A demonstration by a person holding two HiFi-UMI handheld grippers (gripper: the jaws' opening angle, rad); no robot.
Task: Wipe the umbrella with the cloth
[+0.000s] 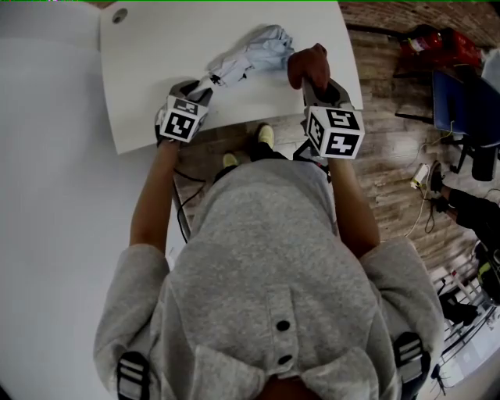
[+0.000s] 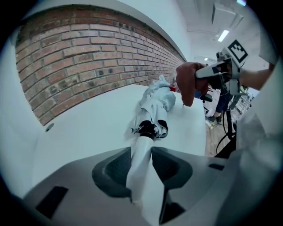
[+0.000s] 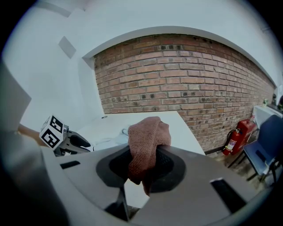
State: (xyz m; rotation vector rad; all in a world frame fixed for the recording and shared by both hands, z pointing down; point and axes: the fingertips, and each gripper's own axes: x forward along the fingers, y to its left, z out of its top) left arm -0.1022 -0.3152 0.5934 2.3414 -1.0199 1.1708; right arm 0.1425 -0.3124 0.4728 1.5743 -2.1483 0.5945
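A folded pale blue-grey umbrella (image 1: 250,55) lies on the white table (image 1: 156,70), its white handle (image 2: 142,154) pointing toward me. My left gripper (image 1: 205,87) is down at that handle. In the left gripper view (image 2: 141,152) the handle runs between the two wide-set jaws, which stand open around it. My right gripper (image 1: 312,78) hovers just right of the umbrella's canopy (image 2: 154,106), shut on a bunched reddish-brown cloth (image 3: 148,141). The cloth (image 1: 306,64) hangs out beyond the jaws over the table.
The table's near edge (image 1: 234,125) lies right below both grippers, and a round cable hole (image 1: 119,14) sits in its far left corner. A brick wall (image 3: 185,75) runs behind. A red fire extinguisher (image 3: 234,137), a blue chair (image 3: 265,145) and cables (image 1: 426,180) stand on the wooden floor to the right.
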